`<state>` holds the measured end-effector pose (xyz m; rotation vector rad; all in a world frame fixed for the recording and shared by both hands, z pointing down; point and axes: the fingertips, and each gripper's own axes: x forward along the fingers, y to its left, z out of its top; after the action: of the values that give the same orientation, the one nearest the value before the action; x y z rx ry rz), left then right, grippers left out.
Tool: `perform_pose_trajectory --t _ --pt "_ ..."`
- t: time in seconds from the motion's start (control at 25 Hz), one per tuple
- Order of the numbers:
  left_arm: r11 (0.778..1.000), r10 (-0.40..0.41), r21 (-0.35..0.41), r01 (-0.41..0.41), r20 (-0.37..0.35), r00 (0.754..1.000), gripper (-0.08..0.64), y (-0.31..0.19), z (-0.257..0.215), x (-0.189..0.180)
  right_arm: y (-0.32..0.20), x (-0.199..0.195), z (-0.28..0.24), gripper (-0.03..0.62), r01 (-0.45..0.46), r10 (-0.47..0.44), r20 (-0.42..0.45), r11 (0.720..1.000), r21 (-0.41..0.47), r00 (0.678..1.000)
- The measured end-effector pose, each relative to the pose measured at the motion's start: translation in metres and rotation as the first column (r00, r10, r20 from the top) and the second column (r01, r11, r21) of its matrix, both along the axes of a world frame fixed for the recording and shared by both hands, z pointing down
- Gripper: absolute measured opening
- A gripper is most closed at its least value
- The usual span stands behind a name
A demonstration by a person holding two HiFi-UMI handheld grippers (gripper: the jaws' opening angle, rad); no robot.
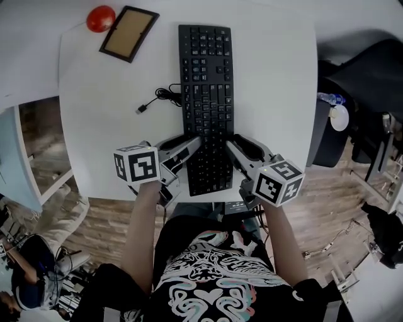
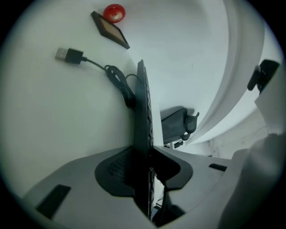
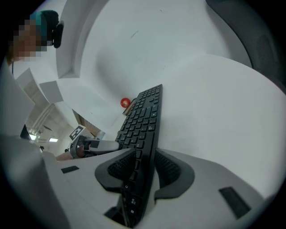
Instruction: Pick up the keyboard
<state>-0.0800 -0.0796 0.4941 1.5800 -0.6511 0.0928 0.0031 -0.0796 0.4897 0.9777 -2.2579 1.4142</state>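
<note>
- A long black computer keyboard (image 1: 206,94) lies lengthwise on a white table (image 1: 277,94), its near end at the table's front edge.
- The left gripper (image 1: 192,143) is clamped on the keyboard's left edge near that end (its own view shows the thin edge pinched between the dark pads).
- The right gripper (image 1: 234,146) is clamped on the opposite edge.
- A black USB cable (image 1: 160,97) curls left of the keyboard.
- A red ball (image 1: 101,18) and a brown-framed picture (image 1: 129,33) sit at the far left corner.
</note>
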Motion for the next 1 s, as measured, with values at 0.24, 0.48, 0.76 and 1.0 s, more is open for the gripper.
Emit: perform_pose_trajectory --t 0.24,0.48,0.76,1.0 --pt "1.0 -0.004 0.005 0.005 -0.141 0.99 0.101 -0.002 -0.007 0.004 -0.002 -0.001 0.004 0.137 -0.014 0.014 -0.004 1.0 -0.009 1.0" --pt "0.997 -0.034 0.057 0.048 -0.227 0.973 0.098 -0.003 -0.023 0.008 -0.001 0.0 0.003 0.137 -0.028 0.028 0.018 0.999 -0.021 0.999" --pt "0.994 -0.077 0.046 0.096 -0.314 0.946 0.1 -0.003 -0.025 0.007 -0.006 0.011 -0.001 0.137 -0.112 0.119 0.119 0.992 -0.057 0.986" --pt "0.995 -0.029 0.077 0.058 -0.334 0.942 0.1 -0.005 -0.024 0.002 -0.026 0.008 -0.009 0.137 -0.192 0.204 0.222 0.979 -0.075 0.954"
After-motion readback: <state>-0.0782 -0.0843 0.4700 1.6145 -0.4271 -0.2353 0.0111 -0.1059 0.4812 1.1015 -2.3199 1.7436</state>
